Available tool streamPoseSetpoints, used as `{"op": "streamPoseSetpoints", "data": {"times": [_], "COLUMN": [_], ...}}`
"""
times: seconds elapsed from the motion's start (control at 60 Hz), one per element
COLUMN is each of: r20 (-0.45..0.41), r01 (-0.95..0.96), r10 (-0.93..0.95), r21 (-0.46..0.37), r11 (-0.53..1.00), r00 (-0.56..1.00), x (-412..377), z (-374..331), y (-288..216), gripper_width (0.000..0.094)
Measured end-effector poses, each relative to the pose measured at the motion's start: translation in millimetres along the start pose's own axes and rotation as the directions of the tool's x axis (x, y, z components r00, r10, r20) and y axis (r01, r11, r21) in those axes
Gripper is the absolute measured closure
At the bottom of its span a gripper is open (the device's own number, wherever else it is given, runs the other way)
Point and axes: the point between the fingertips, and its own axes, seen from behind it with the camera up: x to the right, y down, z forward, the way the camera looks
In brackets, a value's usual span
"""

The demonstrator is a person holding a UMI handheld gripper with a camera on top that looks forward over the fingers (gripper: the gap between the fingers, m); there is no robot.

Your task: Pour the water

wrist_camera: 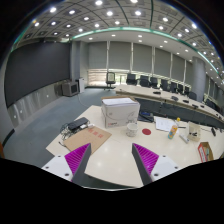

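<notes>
My gripper (112,160) is held high above a pale table (112,150). Its two fingers, with magenta pads (78,157), stand wide apart with only bare tabletop between them. A small white cup (132,129) stands on the table beyond the fingers, just in front of a white box (120,110). A small yellowish bottle (173,130) stands further right, beyond the right finger. Both are well ahead of the gripper and apart from it.
A brown flat cardboard piece (88,137) and a dark object (77,125) lie beyond the left finger. White papers (165,123) and a reddish item (205,151) lie at the right. Desks with chairs (150,84) line the far window wall.
</notes>
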Motion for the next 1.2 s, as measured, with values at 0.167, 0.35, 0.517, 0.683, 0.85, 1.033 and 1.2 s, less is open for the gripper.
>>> {"op": "streamPoseSetpoints", "data": {"times": [0.167, 0.35, 0.517, 0.683, 0.85, 1.033, 1.2], "r20": [-0.033, -0.095, -0.190, -0.274, -0.301, -0.303, -0.299], "r01": [-0.028, -0.066, -0.099, -0.131, -0.154, -0.175, -0.156], "r10": [0.028, 0.063, 0.091, 0.138, 0.185, 0.223, 0.207], "r21": [-0.001, -0.023, -0.037, 0.042, 0.125, 0.177, 0.186], "r11": [1.000, 0.998, 0.994, 0.990, 0.980, 0.968, 0.970], "r00": [0.999, 0.993, 0.978, 0.952, 0.935, 0.927, 0.931], "x": [25, 84, 176, 296, 408, 499, 544], "z": [9, 30, 68, 124, 206, 304, 384], "y": [2, 19, 48, 62, 63, 62, 65], "gripper_width": [0.0089, 0.0090, 0.0091, 0.0092, 0.0086, 0.0090, 0.0098]}}
